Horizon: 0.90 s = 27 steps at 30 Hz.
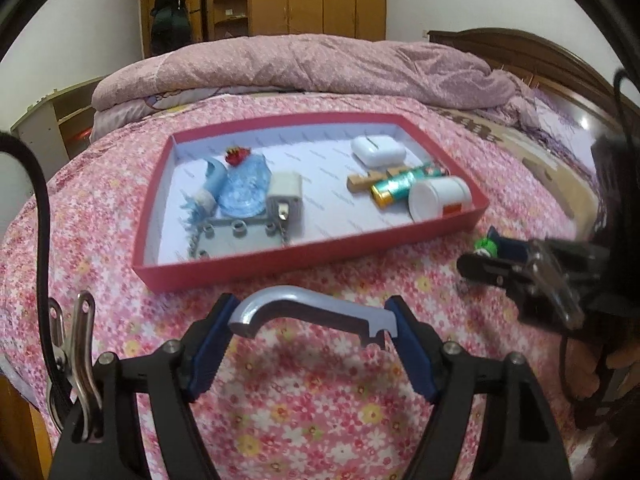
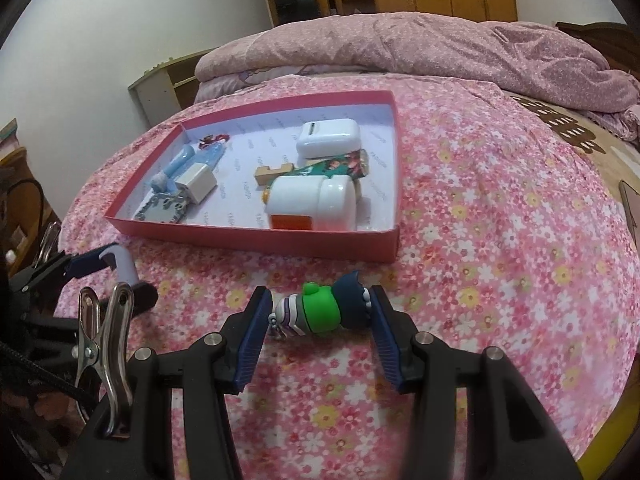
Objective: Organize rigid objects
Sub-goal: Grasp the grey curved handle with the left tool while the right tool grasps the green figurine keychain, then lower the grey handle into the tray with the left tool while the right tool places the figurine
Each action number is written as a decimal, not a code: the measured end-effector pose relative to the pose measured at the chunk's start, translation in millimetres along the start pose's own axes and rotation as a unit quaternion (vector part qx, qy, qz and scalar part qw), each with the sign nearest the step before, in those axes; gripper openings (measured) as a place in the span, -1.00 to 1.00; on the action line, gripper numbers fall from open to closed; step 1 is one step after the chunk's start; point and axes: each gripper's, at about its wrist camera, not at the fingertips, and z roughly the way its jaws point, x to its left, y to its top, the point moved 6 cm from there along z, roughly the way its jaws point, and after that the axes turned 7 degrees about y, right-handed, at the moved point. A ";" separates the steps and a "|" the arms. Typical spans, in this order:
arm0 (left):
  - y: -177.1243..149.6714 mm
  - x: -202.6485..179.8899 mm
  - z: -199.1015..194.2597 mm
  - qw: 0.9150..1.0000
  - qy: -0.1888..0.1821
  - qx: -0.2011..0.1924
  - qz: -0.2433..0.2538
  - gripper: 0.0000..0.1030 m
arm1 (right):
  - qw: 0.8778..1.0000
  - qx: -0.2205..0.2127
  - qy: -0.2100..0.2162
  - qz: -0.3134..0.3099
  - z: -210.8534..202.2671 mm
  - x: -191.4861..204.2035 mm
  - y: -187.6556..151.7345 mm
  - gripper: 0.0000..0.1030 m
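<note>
Two ribbed blue-padded tools (image 1: 310, 322) (image 2: 316, 316)

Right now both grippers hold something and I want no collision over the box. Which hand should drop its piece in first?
Probably left. The left gripper clamps the grey hook directly before the red box, facing bare floor. The right gripper holds the green figure off the box's near right corner.

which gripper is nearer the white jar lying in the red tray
Right. The right gripper, shut on a small green figure, sits just outside the red tray by the white jar; the left gripper is off toward the tray's other end.
</note>
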 end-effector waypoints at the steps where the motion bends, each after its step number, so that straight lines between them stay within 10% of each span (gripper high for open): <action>1: 2.5 1.5 -0.7 1.000 0.002 -0.002 0.000 0.53 | 1.000 -0.001 0.000 -0.002 -0.9 2.0 1.4 -0.03; 27: 104.1 41.1 31.8 0.998 0.012 -0.020 -0.050 0.53 | 0.998 -0.026 -0.004 -0.053 16.4 24.5 97.4 -0.02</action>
